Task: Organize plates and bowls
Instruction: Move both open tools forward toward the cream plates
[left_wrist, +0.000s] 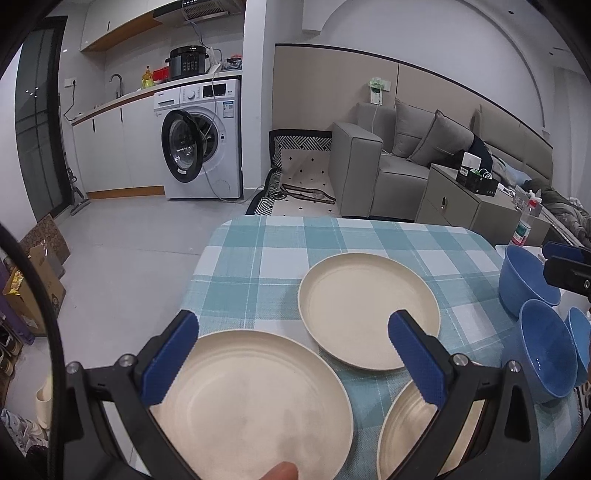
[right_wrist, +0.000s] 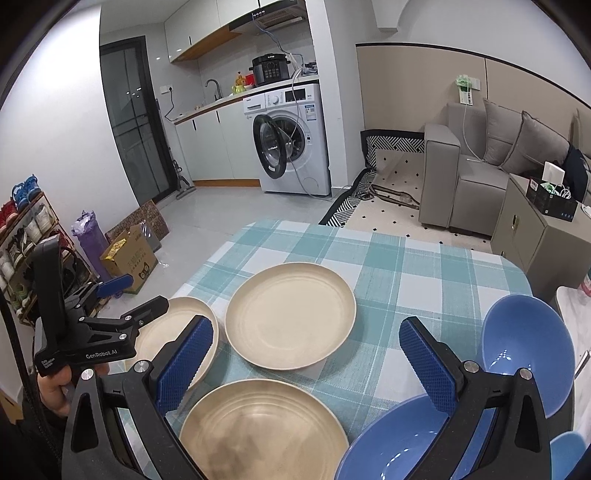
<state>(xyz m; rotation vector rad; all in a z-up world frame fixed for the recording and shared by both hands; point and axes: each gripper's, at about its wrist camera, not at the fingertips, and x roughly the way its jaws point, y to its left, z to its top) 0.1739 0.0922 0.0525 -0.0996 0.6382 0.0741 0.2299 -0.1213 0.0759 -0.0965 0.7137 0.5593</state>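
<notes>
On your table (right_wrist: 424, 258), three plates sit at centre: one (right_wrist: 291, 314) at twelve o'clock, one (right_wrist: 177, 332) at nine, one (right_wrist: 264, 428) at six. The bowls (right_wrist: 528, 343) lie at three o'clock.

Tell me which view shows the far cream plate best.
The right wrist view: the far cream plate lies whole and unobstructed between the open fingers. In the left wrist view, the left gripper finger covers part of that plate's near rim.

I am reading "GenRobot.AI" in white letters on the black plastic body of the left gripper (right_wrist: 110, 295), seen from the right wrist camera. A smaller white label beside it is too tiny for me to read. Printing on the brown cardboard box (right_wrist: 129, 258) is staying illegible.
</notes>
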